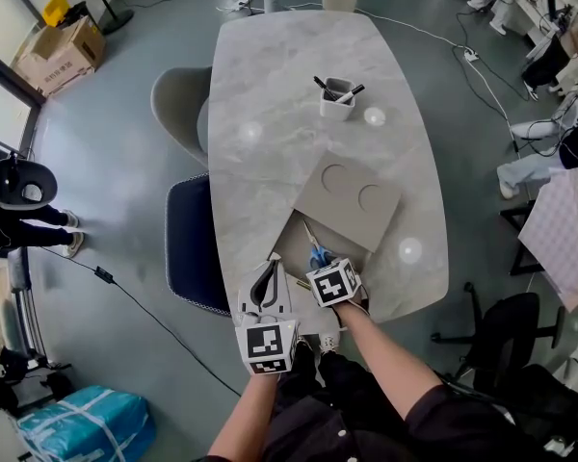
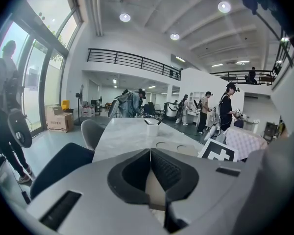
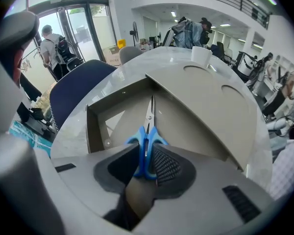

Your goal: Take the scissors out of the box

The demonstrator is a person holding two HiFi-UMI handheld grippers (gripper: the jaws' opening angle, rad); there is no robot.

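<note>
Only the right gripper view shows the right gripper clamped on the blue handles of the scissors inside the open box; the head view hides that grip. The scissors' blades point lengthwise toward the box's far end. The left gripper, jaws together, is beside the box.

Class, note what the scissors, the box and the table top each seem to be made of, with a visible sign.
The scissors: glossy blue handles, probably plastic; silvery blades, metal. The box: matte grey-brown board with folded flaps, likely cardboard. The table top: pale, veined, glossy with lamp reflections; marble or a look-alike.
</note>
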